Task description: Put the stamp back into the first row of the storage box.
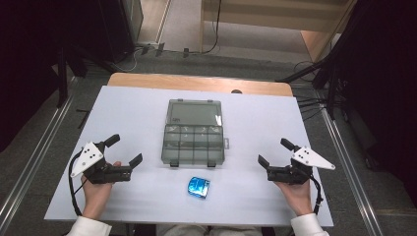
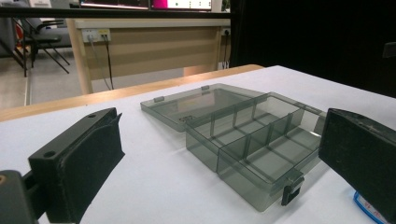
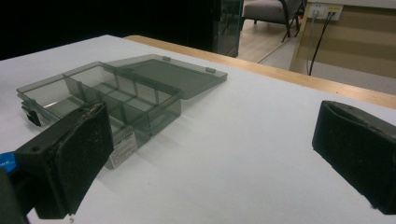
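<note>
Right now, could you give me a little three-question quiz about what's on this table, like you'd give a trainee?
1. True or false: the box has its lid shut.
2. Which lies nearer the person: A) the box, B) the blue packet?
3. Fill in: the left gripper and the right gripper both have their jaws ____.

Key: 1 false, the lid lies folded back flat on the table. 2 B. 3 open.
</note>
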Available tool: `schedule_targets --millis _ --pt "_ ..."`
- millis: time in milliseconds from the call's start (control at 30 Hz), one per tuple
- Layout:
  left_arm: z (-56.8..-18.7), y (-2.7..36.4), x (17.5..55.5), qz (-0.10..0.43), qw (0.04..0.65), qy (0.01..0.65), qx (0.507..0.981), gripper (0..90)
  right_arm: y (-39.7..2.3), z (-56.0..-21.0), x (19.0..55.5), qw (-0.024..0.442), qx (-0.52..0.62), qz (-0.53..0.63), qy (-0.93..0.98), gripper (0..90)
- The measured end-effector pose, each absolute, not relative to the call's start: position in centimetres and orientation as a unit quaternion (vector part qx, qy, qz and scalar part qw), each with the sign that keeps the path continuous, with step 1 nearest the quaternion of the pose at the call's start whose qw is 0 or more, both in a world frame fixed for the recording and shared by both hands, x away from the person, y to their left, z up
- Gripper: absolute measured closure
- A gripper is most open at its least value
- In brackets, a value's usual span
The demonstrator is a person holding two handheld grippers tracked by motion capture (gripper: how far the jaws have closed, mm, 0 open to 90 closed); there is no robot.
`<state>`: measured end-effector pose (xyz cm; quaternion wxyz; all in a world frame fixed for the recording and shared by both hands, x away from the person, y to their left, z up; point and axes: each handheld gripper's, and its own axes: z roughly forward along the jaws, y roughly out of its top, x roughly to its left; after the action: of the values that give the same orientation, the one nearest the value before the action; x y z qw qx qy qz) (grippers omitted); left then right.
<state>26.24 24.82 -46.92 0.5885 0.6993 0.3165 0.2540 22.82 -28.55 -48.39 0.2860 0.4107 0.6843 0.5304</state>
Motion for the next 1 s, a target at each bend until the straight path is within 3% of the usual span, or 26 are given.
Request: schedule_targets --millis 500,1000 --pt "-47.0 24.8 26.3 0.25 0.589 0.317 0.7 0.0 -26.7 -48.8 22.9 0.274 0.383 0.507 0.722 0.6" --pt "-47.0 25.0 26.4 0.252 0.59 0.324 0.696 0.0 -24.0 -49.4 23.1 0.218 0.365 0.471 0.773 0.1"
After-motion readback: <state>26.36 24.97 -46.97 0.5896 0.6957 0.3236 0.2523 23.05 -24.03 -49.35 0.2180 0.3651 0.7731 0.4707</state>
